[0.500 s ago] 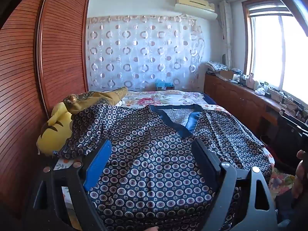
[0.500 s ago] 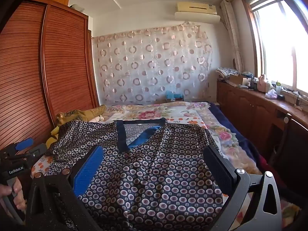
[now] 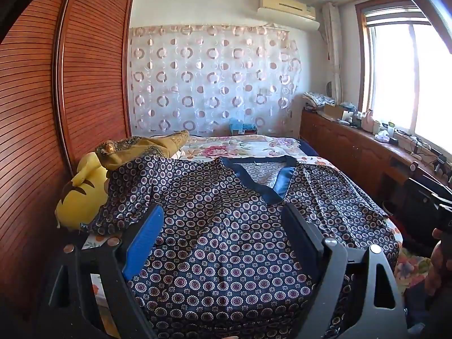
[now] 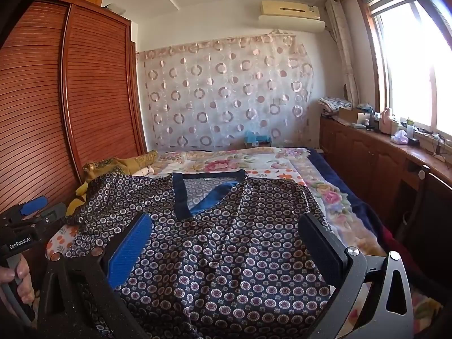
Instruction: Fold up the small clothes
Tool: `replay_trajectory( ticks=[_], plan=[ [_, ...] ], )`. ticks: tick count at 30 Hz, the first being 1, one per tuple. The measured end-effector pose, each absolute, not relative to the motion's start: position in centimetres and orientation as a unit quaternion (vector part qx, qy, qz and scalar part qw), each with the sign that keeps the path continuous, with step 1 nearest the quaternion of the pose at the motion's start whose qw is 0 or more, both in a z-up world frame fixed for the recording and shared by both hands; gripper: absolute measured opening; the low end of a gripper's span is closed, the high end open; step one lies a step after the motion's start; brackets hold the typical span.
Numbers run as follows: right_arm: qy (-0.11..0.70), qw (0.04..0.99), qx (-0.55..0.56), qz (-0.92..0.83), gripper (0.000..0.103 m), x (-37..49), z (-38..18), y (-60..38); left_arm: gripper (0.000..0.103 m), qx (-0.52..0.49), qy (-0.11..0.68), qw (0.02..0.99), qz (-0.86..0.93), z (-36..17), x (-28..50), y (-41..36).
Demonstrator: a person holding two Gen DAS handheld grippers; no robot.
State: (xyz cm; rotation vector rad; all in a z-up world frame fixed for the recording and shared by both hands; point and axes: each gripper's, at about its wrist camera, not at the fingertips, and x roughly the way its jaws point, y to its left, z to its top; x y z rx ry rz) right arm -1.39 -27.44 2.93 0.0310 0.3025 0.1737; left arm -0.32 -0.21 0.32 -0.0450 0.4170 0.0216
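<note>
Shirt (image 3: 226,240): dark blue, printed all over with small rings; laid out flat on the bed, front up; plain blue neckband (image 3: 271,180) at the far end; hem toward the cameras; cloth rumpled in soft ridges through the middle.
Left sleeve side: draped up over a yellow plush toy (image 3: 82,195) at the bed's left edge, beside the wardrobe.
Bed (image 4: 254,161): floral cover, bare beyond the shirt's collar; dark blue blanket edge (image 4: 347,180) along the right side.
Left gripper (image 3: 223,243): jaws spread wide, nothing between them; hangs above the shirt's lower half, tilted down; blue pad on the left finger (image 3: 144,243), black finger on the right; pads clear of the cloth.
Right gripper (image 4: 226,248): jaws spread wide, nothing pinched; over the shirt's lower right part; fingers look clear of the fabric.
Hands: in the right wrist view, fingers of the left hand (image 4: 19,279) wrap the other gripper's handle at the lower left; in the left wrist view, part of a hand (image 3: 438,265) at the right edge, dim.
Cushion (image 3: 141,147): mustard, embroidered; lies behind the plush toy.
Surroundings: slatted wooden wardrobe (image 3: 56,113) on the left; sheer curtain with circles (image 4: 226,96) on the far wall; air conditioner (image 4: 291,14) above it; low wooden cabinets (image 4: 367,152) under a bright window, top cluttered with small items too small to tell.
</note>
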Motion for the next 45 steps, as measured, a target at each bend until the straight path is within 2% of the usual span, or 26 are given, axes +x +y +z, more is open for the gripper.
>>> replay_trajectory(
  ticks=[45],
  plan=[
    [0.153, 0.984, 0.011, 0.09, 0.103, -1.28, 2.74, -27.09, 0.086, -0.025, 0.201, 0.979, 0.011, 0.55, -0.69, 0.21]
  ],
)
